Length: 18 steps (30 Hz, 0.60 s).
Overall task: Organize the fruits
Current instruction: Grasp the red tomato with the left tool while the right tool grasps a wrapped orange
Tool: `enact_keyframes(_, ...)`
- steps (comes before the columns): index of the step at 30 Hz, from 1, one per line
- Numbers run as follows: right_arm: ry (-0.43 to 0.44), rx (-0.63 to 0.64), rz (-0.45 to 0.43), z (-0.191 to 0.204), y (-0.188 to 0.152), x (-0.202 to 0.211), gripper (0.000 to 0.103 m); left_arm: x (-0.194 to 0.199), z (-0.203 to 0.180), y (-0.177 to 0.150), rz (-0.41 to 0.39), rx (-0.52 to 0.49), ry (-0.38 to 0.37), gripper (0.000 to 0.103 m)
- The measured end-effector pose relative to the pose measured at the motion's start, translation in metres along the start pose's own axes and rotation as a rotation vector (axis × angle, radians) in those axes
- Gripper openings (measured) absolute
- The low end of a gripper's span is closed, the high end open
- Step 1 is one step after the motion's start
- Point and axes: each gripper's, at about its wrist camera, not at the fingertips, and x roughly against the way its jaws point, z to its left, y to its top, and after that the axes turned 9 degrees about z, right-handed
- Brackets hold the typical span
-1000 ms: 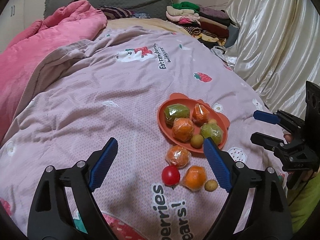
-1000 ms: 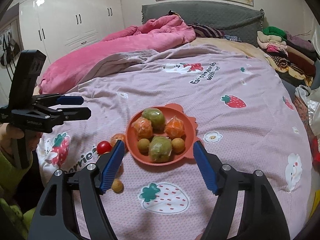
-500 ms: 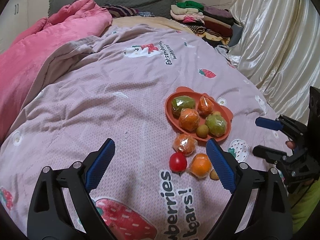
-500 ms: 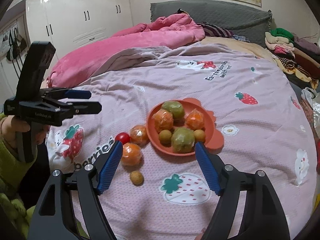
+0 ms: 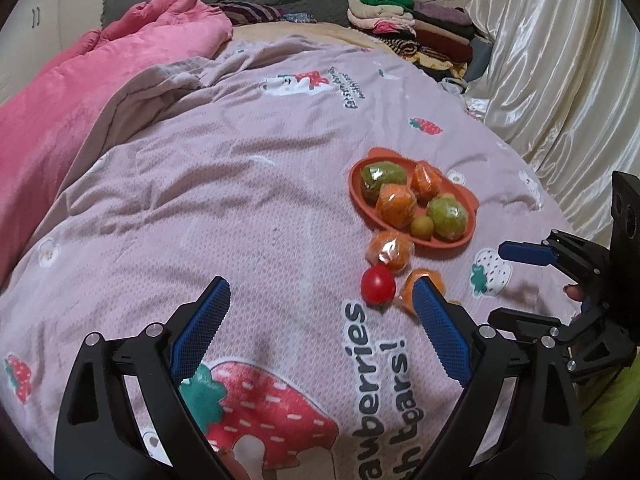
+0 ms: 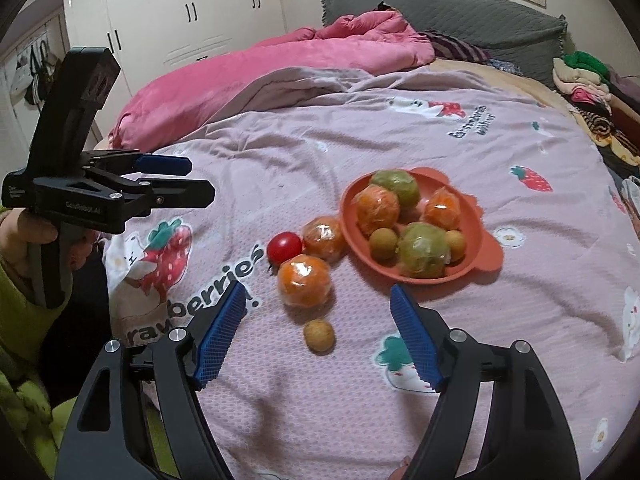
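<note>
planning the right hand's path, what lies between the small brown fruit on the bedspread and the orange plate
In the right wrist view, only bare pink bedspread lies between the small brown fruit and the orange plate. A wrapped orange sits just left of that line.

Plate (image 6: pixel 486 254): orange, eared, flat on bed | On plate: two wrapped oranges (image 6: pixel 378 209), two wrapped green fruits (image 6: pixel 422 249), two small yellow-brown fruits (image 6: pixel 383 243) | Left of plate: wrapped orange (image 6: pixel 323 238) touching rim, red tomato (image 6: pixel 284 247), nearer wrapped orange (image 6: pixel 305 280) | Nearest: small brown fruit (image 6: pixel 318 335), apart
</note>
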Motion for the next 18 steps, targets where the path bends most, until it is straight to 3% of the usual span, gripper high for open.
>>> enact_keyframes(7, -0.013, 0.031, 0.027, 0.006, -0.001, -0.016, 0.074, -0.014, 0.0, -0.004, 0.047, -0.005, -0.043, 0.084)
enact_keyframes(9, -0.01, 0.039, 0.034, 0.008, 0.0, -0.023, 0.074, -0.02, 0.001, -0.004, 0.069, -0.005, -0.061, 0.072)
enact_keyframes(14, -0.016, 0.059, 0.053, 0.009, 0.005, -0.038, 0.072, -0.029, 0.0, -0.004, 0.097, -0.01, -0.097, 0.058)
enact_keyframes(18, -0.007, 0.07, 0.069, 0.008, 0.01, -0.05, 0.06, -0.037, -0.001, -0.002, 0.121, -0.01, -0.122, 0.053)
